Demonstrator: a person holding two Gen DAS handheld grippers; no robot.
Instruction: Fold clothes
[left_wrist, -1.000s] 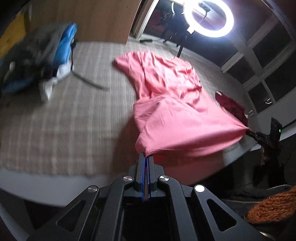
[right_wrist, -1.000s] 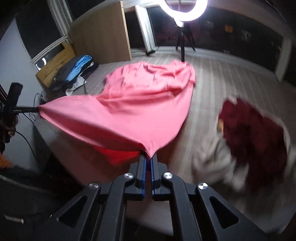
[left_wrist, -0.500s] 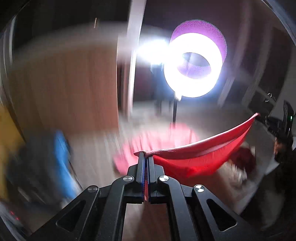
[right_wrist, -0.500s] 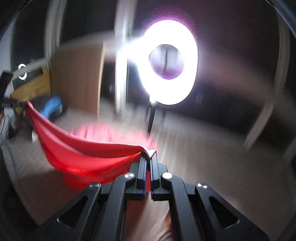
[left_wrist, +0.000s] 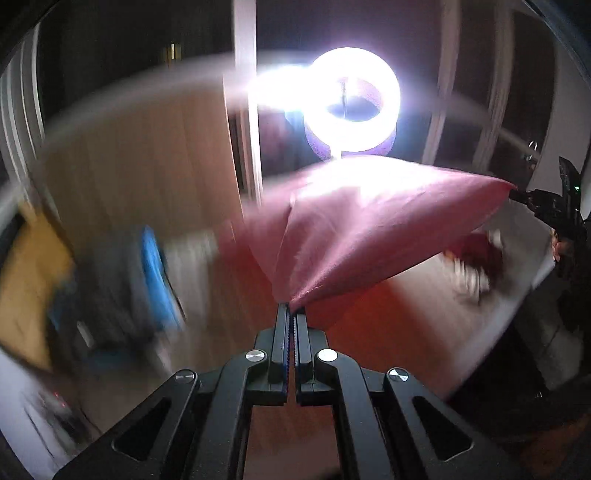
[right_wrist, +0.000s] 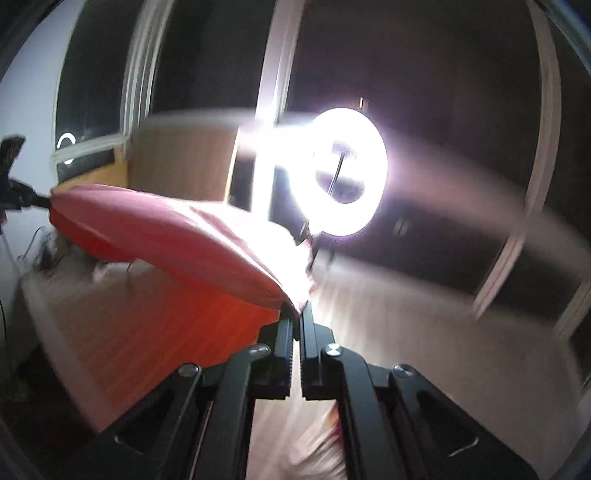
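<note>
- Above the bed (left_wrist: 424, 314), the pink garment (left_wrist: 369, 229) hung stretched in the air, billowing between two held corners
- The left claw (left_wrist: 291, 314) was clamped together on one corner, fabric bunched at its tips
- The right claw (right_wrist: 297, 314) was likewise pinched tight on the other corner, the cloth (right_wrist: 166, 236) sweeping off toward the other hand
- Both views were smeared by motion, with the ring light (left_wrist: 354, 103) glaring behind
- Judging by this, the step in hand looked like a shake-out or a carry-over to spread or fold the cloth
- Next it would call for lowering both corners evenly, keeping the edge taut so no wrinkles set in
</note>
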